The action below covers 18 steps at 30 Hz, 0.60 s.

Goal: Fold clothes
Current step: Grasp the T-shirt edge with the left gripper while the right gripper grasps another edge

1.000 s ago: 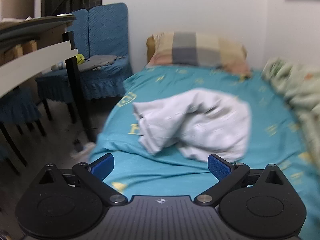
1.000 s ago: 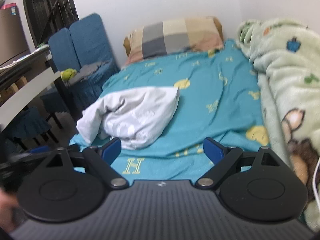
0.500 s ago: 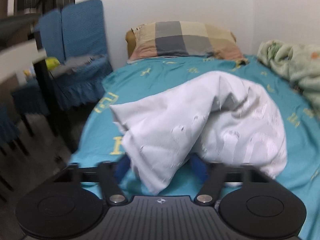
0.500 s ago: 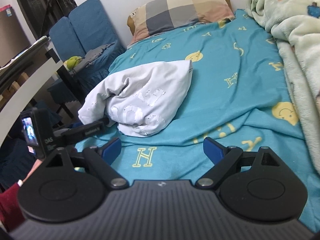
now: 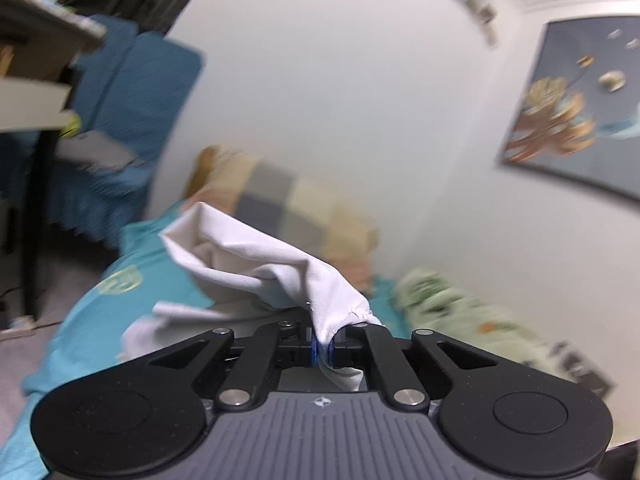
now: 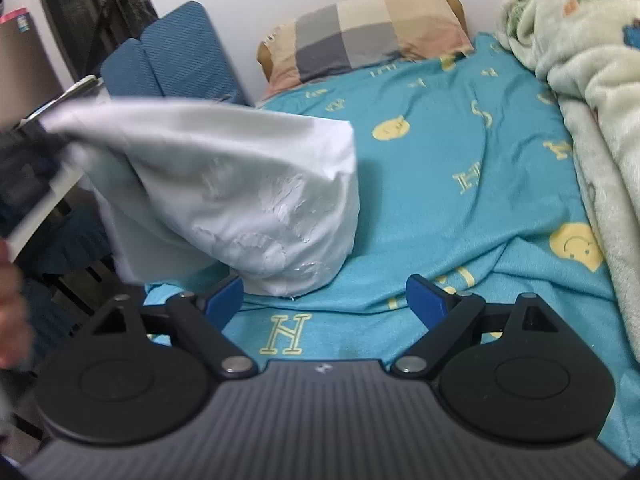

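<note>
Small bedroom, bed [image 6: 460,208] under a teal letter-print sheet against a white wall. White garment [image 6: 240,184] lifted off the sheet at its left end, lower bulk still resting on the bed just ahead of the right gripper [image 6: 325,294]. Left gripper [image 5: 322,350]: jaws clenched on a gathered corner of the garment, cloth bunched between the blue pads. Right gripper: jaws released, spread wide, nothing between them. Beyond: checked pillow [image 6: 360,36], pale fleece blanket [image 6: 592,92] right, blue chairs [image 6: 168,64] left.
</note>
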Tool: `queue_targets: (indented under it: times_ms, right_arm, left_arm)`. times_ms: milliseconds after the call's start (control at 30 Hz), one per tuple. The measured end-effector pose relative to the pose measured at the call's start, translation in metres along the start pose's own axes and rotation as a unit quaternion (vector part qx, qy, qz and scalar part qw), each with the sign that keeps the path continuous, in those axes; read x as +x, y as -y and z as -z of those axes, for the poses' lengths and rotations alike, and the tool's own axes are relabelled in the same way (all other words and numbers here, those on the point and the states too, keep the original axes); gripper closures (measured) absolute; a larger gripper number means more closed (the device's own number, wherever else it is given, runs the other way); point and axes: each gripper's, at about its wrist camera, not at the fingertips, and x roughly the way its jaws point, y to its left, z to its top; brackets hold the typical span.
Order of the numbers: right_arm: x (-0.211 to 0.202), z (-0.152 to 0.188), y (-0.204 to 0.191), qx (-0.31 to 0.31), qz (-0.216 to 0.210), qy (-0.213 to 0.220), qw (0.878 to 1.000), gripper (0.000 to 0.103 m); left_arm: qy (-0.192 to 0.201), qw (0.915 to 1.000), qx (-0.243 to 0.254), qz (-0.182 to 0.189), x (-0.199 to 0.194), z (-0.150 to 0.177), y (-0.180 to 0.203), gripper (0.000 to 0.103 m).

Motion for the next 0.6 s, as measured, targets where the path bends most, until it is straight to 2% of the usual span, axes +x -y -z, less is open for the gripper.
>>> queue_targets:
  times_ms: [100, 200, 333, 467, 600]
  right_arm:
    - [-0.014, 0.001, -0.007, -0.010, -0.021, 0.009, 1.000, 0.013]
    - [-0.025, 0.004, -0.014, -0.024, -0.046, 0.013, 0.999, 0.013]
    - [-0.018, 0.011, -0.024, -0.025, -0.094, -0.035, 0.995, 0.013]
    - [0.001, 0.023, -0.035, -0.016, -0.145, -0.106, 0.984, 0.013]
    - [0.018, 0.034, -0.047, -0.009, -0.174, -0.168, 0.970, 0.013]
  left_arm:
    - [0.018, 0.9993, -0.004, 0.032, -0.025, -0.022, 0.015, 0.098]
    - [0.030, 0.9983, -0.024, 0.044, -0.049, -0.037, 0.010, 0.098]
    - [0.003, 0.9997, -0.025, -0.001, -0.071, -0.042, -0.014, 0.098]
    - [-0.017, 0.9960, -0.072, -0.049, -0.073, -0.028, -0.051, 0.098]
    - [-0.013, 0.9914, -0.115, -0.062, -0.073, -0.025, -0.081, 0.098]
